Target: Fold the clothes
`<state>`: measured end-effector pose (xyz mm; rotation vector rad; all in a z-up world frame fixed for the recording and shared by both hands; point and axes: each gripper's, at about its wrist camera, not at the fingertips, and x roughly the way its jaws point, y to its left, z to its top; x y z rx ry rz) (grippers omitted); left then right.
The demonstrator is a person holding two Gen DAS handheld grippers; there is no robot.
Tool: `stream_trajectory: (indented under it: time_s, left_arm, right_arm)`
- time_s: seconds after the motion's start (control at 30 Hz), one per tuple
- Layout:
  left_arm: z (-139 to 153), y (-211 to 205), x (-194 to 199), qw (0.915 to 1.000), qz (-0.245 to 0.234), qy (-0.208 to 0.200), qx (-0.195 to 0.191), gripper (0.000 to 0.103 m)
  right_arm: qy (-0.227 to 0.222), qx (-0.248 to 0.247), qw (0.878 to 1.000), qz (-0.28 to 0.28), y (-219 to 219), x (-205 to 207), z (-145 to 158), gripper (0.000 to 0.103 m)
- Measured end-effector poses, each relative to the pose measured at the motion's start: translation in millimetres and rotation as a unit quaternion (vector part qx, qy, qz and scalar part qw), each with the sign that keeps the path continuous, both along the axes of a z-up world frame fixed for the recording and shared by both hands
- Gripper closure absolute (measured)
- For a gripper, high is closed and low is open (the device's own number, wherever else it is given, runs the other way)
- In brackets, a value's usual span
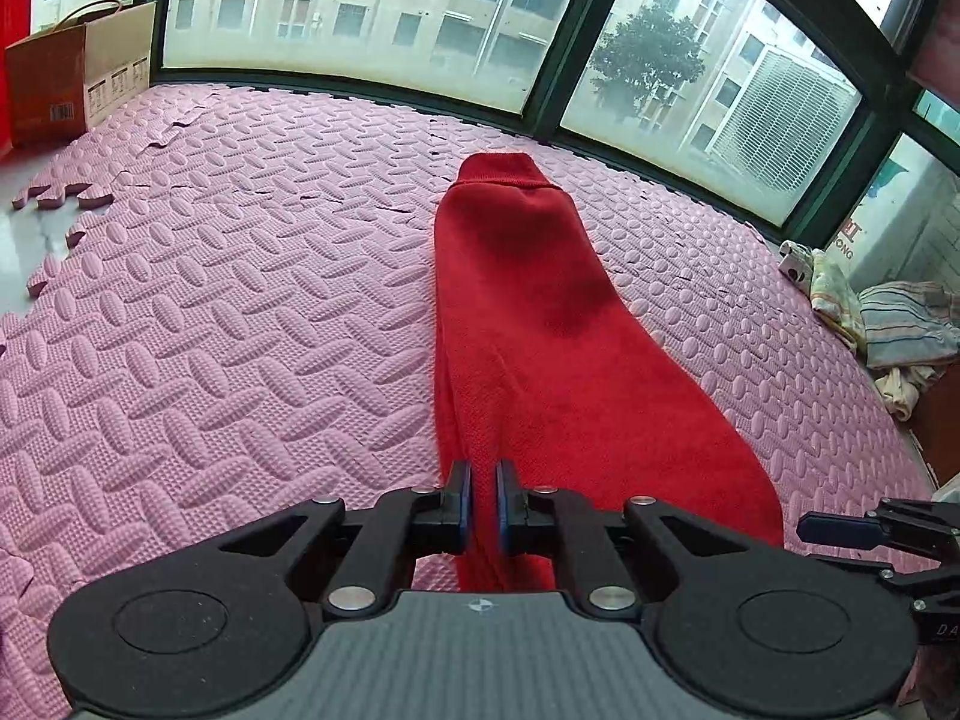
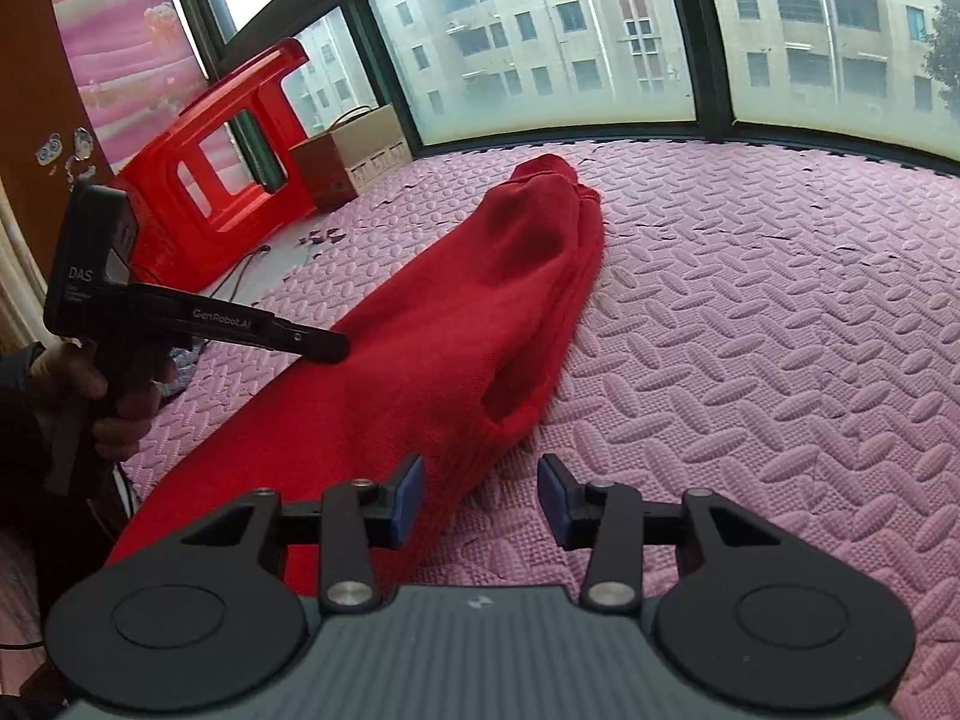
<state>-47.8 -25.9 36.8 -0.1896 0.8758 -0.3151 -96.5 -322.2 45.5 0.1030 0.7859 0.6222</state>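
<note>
Left wrist view: left claw [image 1: 482, 507] clamped on the near edge of the red sweater [image 1: 528, 324], pads pressed together with only the knit between them. Seen from the right wrist, right claw [image 2: 480, 501] standing apart, empty, hovering over the sweater's near right edge, left pad above the cloth and right pad above bare mat. No earlier state to compare.

Sweater lying long and narrow, stretching straight ahead of both claws toward the window, already doubled lengthwise, ribbed band at the far end.

For the step in hand, probably gripping the near end with both claws to carry it over toward the far end: best to lower the right claw until the edge sits well between the pads, catch all layers, match the left claw's depth, then lift evenly so the fold stays square.

Pink foam mat [image 1: 210, 324] underneath, embossed, puzzle-jointed, some tiles loose ahead and to the left. Beyond, a wide window [image 1: 372, 6] facing apartment blocks. Cardboard box [image 1: 78, 78] far ahead left; red plastic stool [image 2: 222, 162] tipped beside it; pile of striped cloths [image 1: 900, 318] far to the right.
</note>
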Motion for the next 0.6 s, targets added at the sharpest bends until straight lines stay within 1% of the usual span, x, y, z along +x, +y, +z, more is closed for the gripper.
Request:
stream_trajectory:
  time_s: [0.1, 0.13, 0.17, 0.23, 0.27, 0.3, 0.37, 0.43, 0.47, 0.53, 0.57, 0.6]
  left_arm:
    - [-1, -4, 1, 0.9999, -0.008, -0.001, 0.015, 0.089]
    - [-2, -5, 1, 0.9997, -0.010, 0.000, 0.020, 0.088]
    - [0, -7, 2, 0.9996, -0.009, -0.002, 0.026, 0.084]
    - [7, -9, 3, 0.9992, -0.004, -0.011, 0.039, 0.077]
    - [10, -10, 4, 0.9989, -0.002, -0.016, 0.045, 0.070]
    - [14, -11, 5, 0.9985, 0.000, -0.021, 0.051, 0.067]
    - [22, -14, 7, 0.9976, 0.002, -0.034, 0.060, 0.067]
    - [32, -20, 13, 0.9978, -0.013, -0.050, 0.042, 0.067]
    - [34, -25, 18, 0.9980, -0.025, -0.050, 0.031, 0.067]
    - [32, -34, 30, 0.9980, -0.050, -0.038, 0.011, 0.067]
    - [27, -39, 35, 0.9977, -0.061, -0.030, 0.005, 0.067]
    - [21, -44, 41, 0.9971, -0.073, -0.021, 0.001, 0.067]
  right_arm:
    - [0.003, 0.016, 1.000, 0.025, -1, 15, -2, 0.057]
    - [0.004, 0.024, 0.999, 0.046, 0, 24, -2, 0.055]
    - [0.006, 0.028, 0.998, 0.056, 1, 29, -2, 0.052]
    - [0.009, 0.035, 0.996, 0.076, 3, 38, -3, 0.052]
    - [0.013, 0.040, 0.995, 0.091, 6, 43, -4, 0.051]
    - [0.017, 0.044, 0.993, 0.107, 8, 48, -5, 0.050]
    - [0.031, 0.054, 0.989, 0.133, 13, 59, -10, 0.049]
    - [0.038, 0.055, 0.986, 0.151, 16, 65, -13, 0.049]
    - [0.042, 0.056, 0.985, 0.160, 18, 67, -15, 0.048]
    - [0.049, 0.050, 0.982, 0.178, 23, 76, -20, 0.048]
    - [0.054, 0.056, 0.980, 0.183, 22, 79, -20, 0.047]
    - [0.058, 0.064, 0.978, 0.190, 23, 81, -21, 0.042]
